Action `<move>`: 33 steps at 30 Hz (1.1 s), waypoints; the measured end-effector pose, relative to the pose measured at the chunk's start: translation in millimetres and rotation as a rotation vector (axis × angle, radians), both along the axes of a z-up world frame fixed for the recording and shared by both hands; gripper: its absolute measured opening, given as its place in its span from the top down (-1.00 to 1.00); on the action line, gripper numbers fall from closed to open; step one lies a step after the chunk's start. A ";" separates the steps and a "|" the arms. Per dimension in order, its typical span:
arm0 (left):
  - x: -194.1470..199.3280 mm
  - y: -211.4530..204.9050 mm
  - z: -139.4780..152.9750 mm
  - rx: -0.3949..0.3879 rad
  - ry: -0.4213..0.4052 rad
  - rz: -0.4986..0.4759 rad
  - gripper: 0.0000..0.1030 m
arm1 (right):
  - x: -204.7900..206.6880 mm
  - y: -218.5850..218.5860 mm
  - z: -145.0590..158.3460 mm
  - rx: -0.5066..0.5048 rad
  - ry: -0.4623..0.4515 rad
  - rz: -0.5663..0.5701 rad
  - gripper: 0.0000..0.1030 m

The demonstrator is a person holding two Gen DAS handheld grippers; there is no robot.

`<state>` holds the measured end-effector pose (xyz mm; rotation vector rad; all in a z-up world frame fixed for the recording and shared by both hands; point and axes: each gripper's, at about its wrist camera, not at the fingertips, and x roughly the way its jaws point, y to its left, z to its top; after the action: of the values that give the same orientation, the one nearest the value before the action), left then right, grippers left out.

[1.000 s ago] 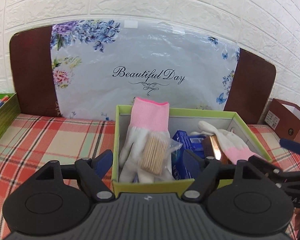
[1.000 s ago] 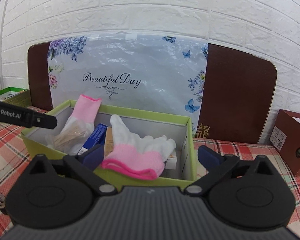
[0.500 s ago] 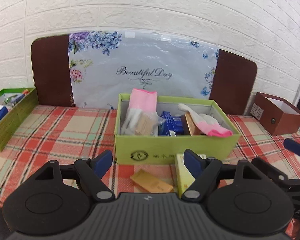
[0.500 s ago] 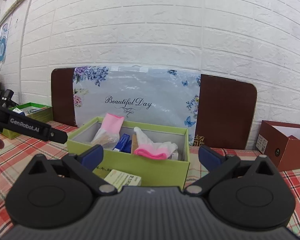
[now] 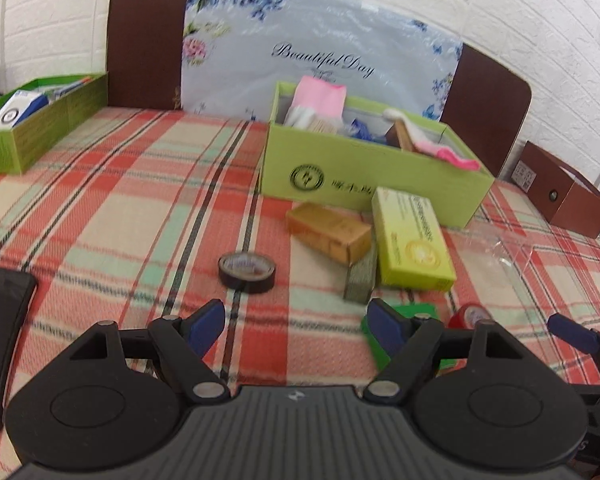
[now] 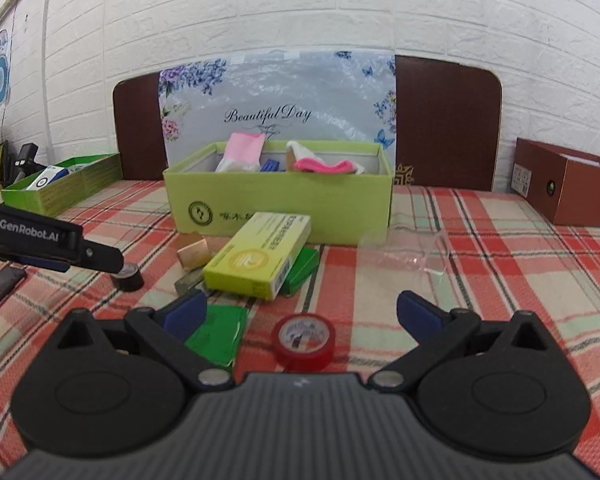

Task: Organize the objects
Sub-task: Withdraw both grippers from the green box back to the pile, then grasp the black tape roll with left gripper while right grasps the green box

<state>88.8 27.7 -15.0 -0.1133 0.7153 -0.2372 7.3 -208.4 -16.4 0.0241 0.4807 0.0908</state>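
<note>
A green box point(image 5: 364, 176) point(image 6: 340, 204) at the back of the plaid table holds pink-cuffed gloves point(image 6: 324, 164), a bag of toothpicks and a blue packet. In front of it lie a yellow-green carton point(image 5: 412, 240) point(image 6: 260, 256), a tan box point(image 5: 328, 232) point(image 6: 194, 254), a black tape roll point(image 5: 247, 267) point(image 6: 129, 276), green cards point(image 6: 218, 334) and a red tape roll point(image 6: 303, 342) point(image 5: 470, 316). My left gripper point(image 5: 296, 326) hangs open and empty, short of the black roll. My right gripper point(image 6: 300, 314) is open and empty, with the red roll between its fingers' bases.
A second green box point(image 5: 32, 120) point(image 6: 60, 188) with a white-blue packet stands at the left. A brown box point(image 5: 560, 196) point(image 6: 572, 188) is at the right. A black phone point(image 5: 0, 340) lies near the front left. Clear plastic wrap point(image 6: 404, 256) lies right of the carton.
Both grippers have pulled back from the green box toward the table's front. The loose items in front of the box have come into view. Both stayed open.
</note>
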 end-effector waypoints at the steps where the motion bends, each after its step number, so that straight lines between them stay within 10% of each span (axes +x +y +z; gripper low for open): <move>1: -1.3 2.8 -3.4 0.005 0.008 0.008 -0.58 | -1.5 3.2 -4.0 0.008 0.016 0.009 -1.00; 13: -1.0 26.5 -16.0 -0.029 0.057 0.074 -0.58 | 11.5 52.8 -26.2 0.017 0.116 0.125 -0.96; 19: 13.0 33.0 -19.6 -0.094 0.093 0.082 -0.56 | 27.8 61.6 -33.8 0.007 0.167 0.121 -0.17; 33: 81.2 18.1 -31.4 -0.131 0.120 0.128 -0.23 | 7.2 42.9 -30.0 0.033 0.188 0.158 -0.19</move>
<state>170.0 45.8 -46.4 -0.2996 0.8080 -0.1554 14.5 -165.5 -46.4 0.0268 0.6688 0.2531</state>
